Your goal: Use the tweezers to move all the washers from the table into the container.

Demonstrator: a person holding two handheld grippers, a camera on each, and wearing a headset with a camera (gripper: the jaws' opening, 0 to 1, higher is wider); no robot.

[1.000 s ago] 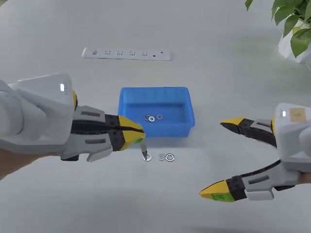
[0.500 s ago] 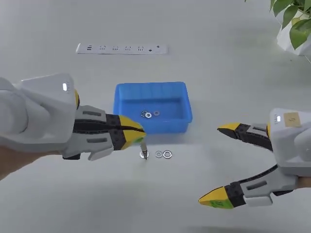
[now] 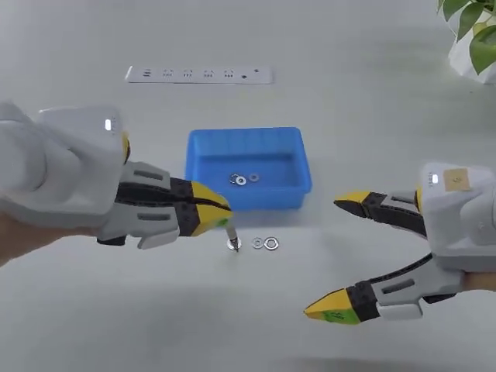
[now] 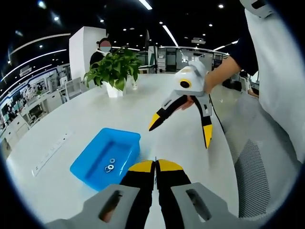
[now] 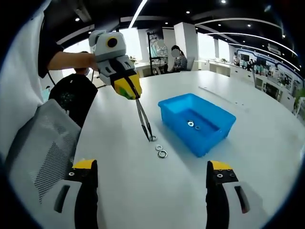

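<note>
Now the left gripper (image 3: pixel 221 213) clenches the tweezers (image 3: pixel 230 235), tips on a washer (image 3: pixel 235 245) at the container's (image 3: pixel 246 136) six o'clock; so flat, it may slip free; right gripper (image 3: pixel 324 256) gapes idle

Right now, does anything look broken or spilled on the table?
Nothing stands out. The blue tub sits upright and unbroken. The loose washers beside it lie flat by the tip of the tweezers.

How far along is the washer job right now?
Done: a few washers already lie in the blue container. In hand: the left gripper holds the tweezers, tips at the leftmost loose washer. Left: all three washers on the table, that one included, to move.
</note>
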